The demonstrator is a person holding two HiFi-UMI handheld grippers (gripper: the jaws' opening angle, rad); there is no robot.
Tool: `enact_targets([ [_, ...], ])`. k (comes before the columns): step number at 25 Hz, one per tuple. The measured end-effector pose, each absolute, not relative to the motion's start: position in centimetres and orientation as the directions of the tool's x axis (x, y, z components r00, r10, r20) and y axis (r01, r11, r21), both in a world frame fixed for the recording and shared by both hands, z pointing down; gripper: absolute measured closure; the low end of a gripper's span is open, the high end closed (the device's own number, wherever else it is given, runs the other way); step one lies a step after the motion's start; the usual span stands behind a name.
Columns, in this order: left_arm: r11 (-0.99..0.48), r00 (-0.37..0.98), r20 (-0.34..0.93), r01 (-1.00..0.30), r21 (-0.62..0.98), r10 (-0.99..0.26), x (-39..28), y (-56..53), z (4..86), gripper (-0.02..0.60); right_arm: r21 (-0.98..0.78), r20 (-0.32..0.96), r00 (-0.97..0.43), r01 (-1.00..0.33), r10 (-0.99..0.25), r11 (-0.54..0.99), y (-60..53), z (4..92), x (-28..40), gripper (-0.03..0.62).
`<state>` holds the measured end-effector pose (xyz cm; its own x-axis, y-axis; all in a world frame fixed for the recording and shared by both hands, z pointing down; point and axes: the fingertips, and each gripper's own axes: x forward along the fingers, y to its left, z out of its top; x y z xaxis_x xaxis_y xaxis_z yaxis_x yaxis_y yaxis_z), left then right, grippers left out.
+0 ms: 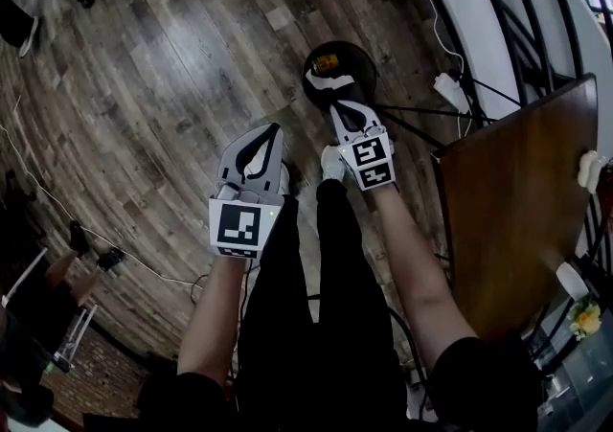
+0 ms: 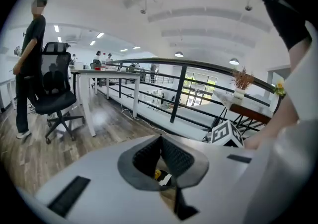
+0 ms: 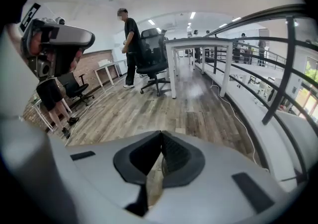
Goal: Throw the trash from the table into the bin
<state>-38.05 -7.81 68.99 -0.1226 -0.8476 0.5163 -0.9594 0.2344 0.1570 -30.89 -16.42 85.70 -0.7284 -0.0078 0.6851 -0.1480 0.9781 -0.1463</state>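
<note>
Bin (image 1: 356, 56) | directly below right tongs (image 1: 337, 106) | jaws together, empty

Grey wood floor (image 1: 163, 76), black railing (image 2: 183, 89)

No readable text, brand or number in any view.
- Only print: black-and-white square markers on the cubes of the left gripper (image 1: 274, 129) and right gripper (image 1: 336, 108) — code patterns, no letters or digits.
- Yellow-orange item (image 1: 326, 63) in the bin (image 1: 370, 58) may carry a label — too small to read.
</note>
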Motion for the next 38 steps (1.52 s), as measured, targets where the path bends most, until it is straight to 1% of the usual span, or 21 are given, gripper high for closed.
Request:
enact_targets([
  [4, 0.234, -0.133, 0.501, -0.962, 0.143, -0.855, -38.5, -7.7, 64.5, 0.571, -0.159, 0.670, -0.742, -0.167, -0.018, 0.973, -16.2, 80.5, -30.4, 0.580],
  [8, 0.204, -0.117, 0.478, -0.970, 0.134, -0.871, -38.3, -8.0, 60.0, 0.571, -0.160, 0.635, -0.772, -0.182, -0.041, 0.970, -16.4, 74.2, -30.3, 0.580],
  [13, 0.167, -0.103, 0.456, -0.981, 0.101, -0.884, -37.1, -7.4, 54.5, 0.570, -0.165, 0.539, -0.838, -0.201, -0.083, 0.966, -16.2, 64.3, -29.9, 0.580],
  [18, 0.156, -0.102, 0.419, -0.983, 0.097, -0.902, -35.8, -7.7, 48.9, 0.571, -0.157, 0.444, -0.891, -0.183, -0.097, 0.970, -16.3, 54.5, -28.5, 0.580],
  [22, 0.140, -0.103, 0.384, -0.988, 0.070, -0.918, -34.5, -8.2, 44.8, 0.571, -0.145, 0.375, -0.922, -0.162, -0.097, 0.976, -16.2, 48.3, -26.9, 0.580],
  [28, 0.146, -0.126, 0.341, -0.989, 0.035, -0.932, -34.5, -7.8, 39.7, 0.571, -0.125, 0.300, -0.950, -0.126, -0.084, 0.984, -15.4, 41.7, -25.7, 0.580],
  [35, 0.150, -0.146, 0.315, -0.989, -0.013, -0.938, -33.4, -6.0, 36.0, 0.571, -0.115, 0.237, -0.968, -0.115, -0.085, 0.987, -14.7, 37.1, -24.1, 0.580],
  [38, 0.154, -0.151, 0.313, -0.988, -0.014, -0.938, -32.7, -4.8, 35.5, 0.571, -0.122, 0.229, -0.970, -0.112, -0.081, 0.986, -13.8, 36.1, -23.1, 0.580],
])
